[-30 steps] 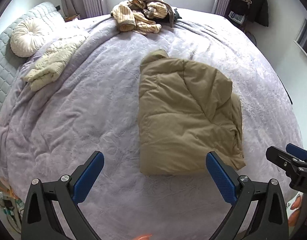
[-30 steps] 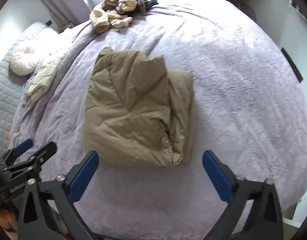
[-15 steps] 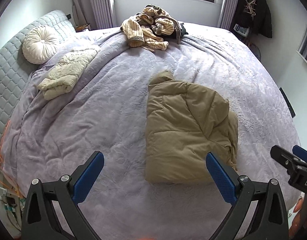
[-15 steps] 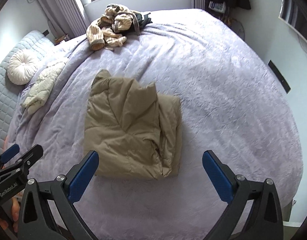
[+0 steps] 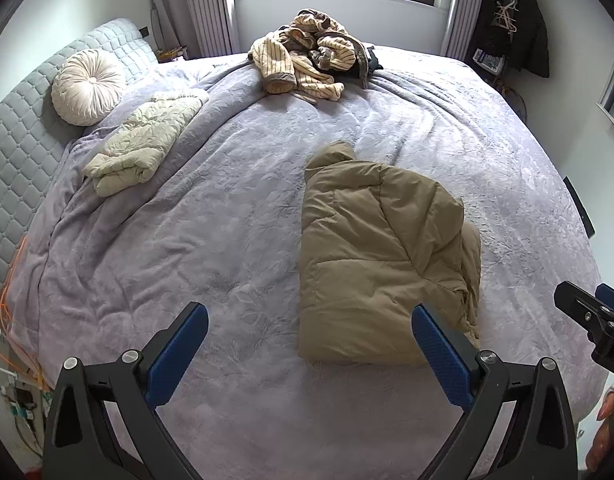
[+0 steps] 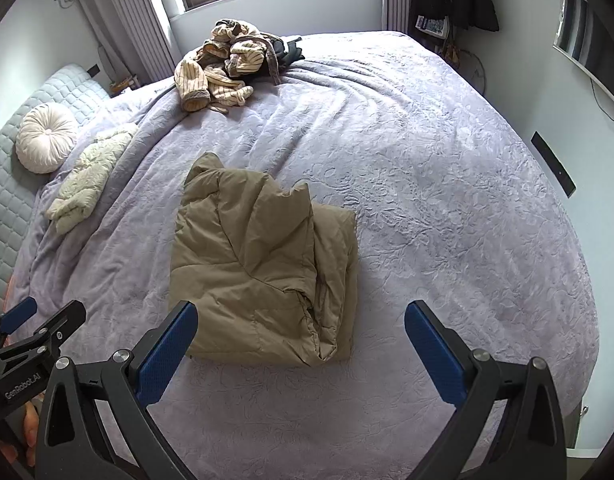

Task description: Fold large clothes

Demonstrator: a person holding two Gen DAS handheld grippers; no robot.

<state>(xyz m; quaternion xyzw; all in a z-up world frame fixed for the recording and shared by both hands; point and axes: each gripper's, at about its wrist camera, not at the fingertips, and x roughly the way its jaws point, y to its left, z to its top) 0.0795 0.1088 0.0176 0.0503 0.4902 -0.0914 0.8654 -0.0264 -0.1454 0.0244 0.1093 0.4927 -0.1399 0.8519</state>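
A tan puffer jacket [image 5: 383, 264] lies folded into a thick rectangle on the purple bedspread [image 5: 235, 216]; it also shows in the right wrist view [image 6: 263, 268]. My left gripper [image 5: 307, 352] is open and empty, held above the near edge of the bed, left of the jacket's front edge. My right gripper [image 6: 303, 352] is open and empty, held above the jacket's near right corner. Neither touches the jacket.
A heap of striped and dark clothes [image 5: 311, 60] lies at the far edge by the window. A folded cream jacket [image 5: 143, 148] and a round cushion [image 5: 87, 86] sit at the left by the headboard [image 5: 15, 152]. A dark coat [image 5: 515, 20] hangs at the right.
Both grippers have pulled back and risen from the folded jacket, so more of the bed and room shows. The jacket has not moved. Both grippers stay open.
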